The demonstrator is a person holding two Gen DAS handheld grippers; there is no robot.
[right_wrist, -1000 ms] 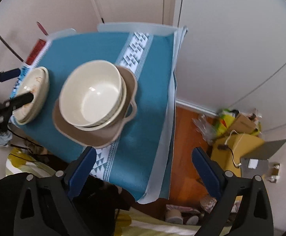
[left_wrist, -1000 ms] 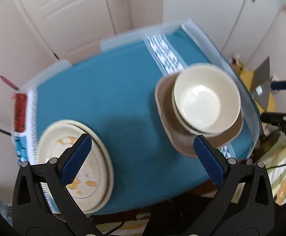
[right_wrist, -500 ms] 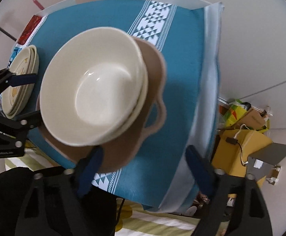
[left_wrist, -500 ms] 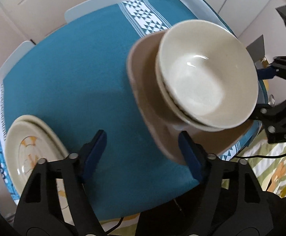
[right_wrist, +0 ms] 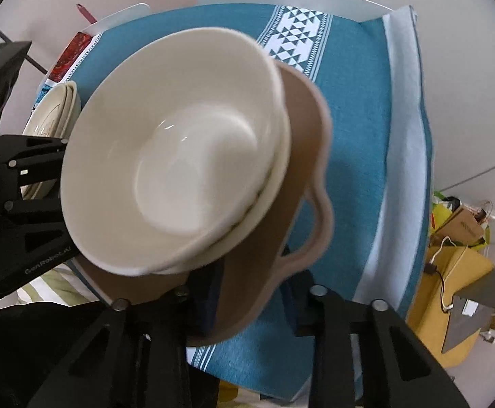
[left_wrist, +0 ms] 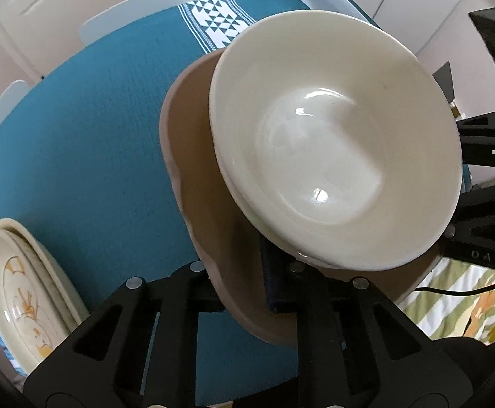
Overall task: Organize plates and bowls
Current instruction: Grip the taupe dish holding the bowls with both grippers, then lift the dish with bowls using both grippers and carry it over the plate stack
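Note:
A brown dish with handles (left_wrist: 196,183) (right_wrist: 301,156) carries two stacked cream bowls (left_wrist: 332,142) (right_wrist: 179,156). My left gripper (left_wrist: 244,289) is shut on the dish's near rim, one finger above and one below. My right gripper (right_wrist: 250,292) is shut on the opposite rim beside the looped handle (right_wrist: 318,224). Each gripper shows in the other's view, at the far side of the dish. Two stacked cream plates with an orange pattern (left_wrist: 22,292) (right_wrist: 51,115) lie at the table's left end.
The table has a teal cloth (left_wrist: 87,136) (right_wrist: 356,108) with a white patterned stripe (left_wrist: 216,23). Cupboard doors and walls stand behind. A yellow stool with cables and a laptop (right_wrist: 458,272) sits on the floor at the right. Striped fabric (left_wrist: 451,306) lies below the table edge.
Both grippers came in from above toward the dish and closed on its opposite rims. The dish and bowls now fill both views.

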